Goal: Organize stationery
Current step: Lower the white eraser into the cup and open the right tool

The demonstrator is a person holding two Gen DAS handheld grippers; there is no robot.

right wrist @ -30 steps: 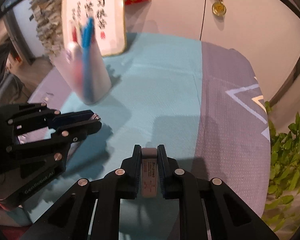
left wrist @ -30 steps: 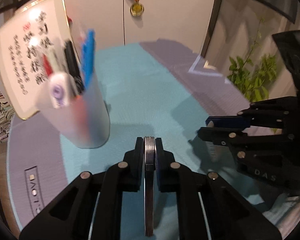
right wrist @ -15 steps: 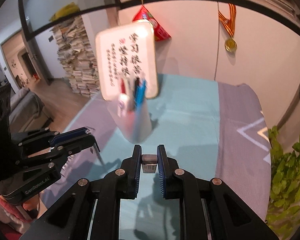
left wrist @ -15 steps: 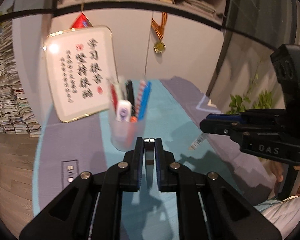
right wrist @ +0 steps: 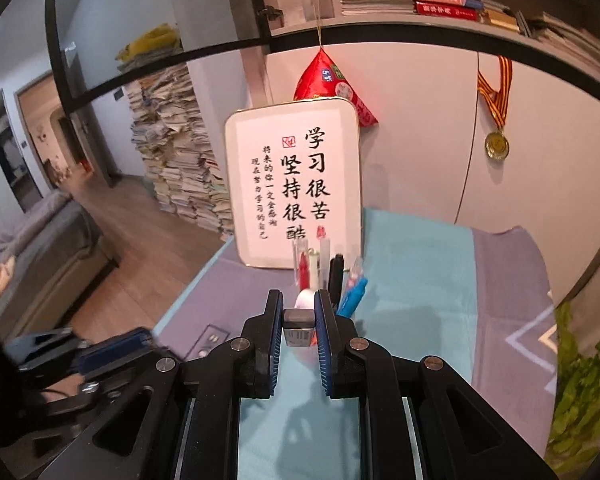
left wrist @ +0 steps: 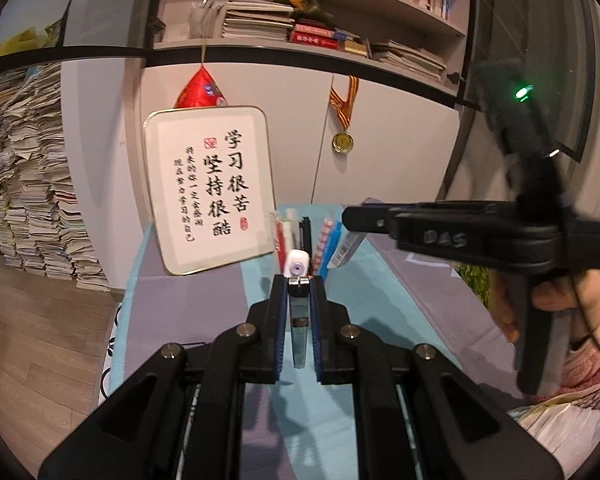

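Note:
My left gripper [left wrist: 299, 286] is shut on a thin grey metal piece [left wrist: 299, 332], like a ruler or blade seen edge-on. My right gripper [right wrist: 298, 312] is shut on a small grey eraser with a barcode label [right wrist: 298, 326]; it also shows in the left wrist view [left wrist: 346, 250], held high above the table. Both grippers are raised and point at a pen cup full of pens and a white correction tape [left wrist: 306, 240], which also shows in the right wrist view [right wrist: 332, 272]. The cup's body is hidden behind the fingers.
A framed calligraphy board [left wrist: 210, 192] leans against the wall behind the cup on a teal and grey table cloth [right wrist: 420, 264]. A medal [left wrist: 343, 142] hangs on the wall. A green plant [right wrist: 584, 380] stands at the right. Book stacks [left wrist: 28, 184] stand on the floor at left.
Both grippers have lifted and tilted up from close over the table, each still holding its item. The pen cup now looks smaller and farther, centred ahead.

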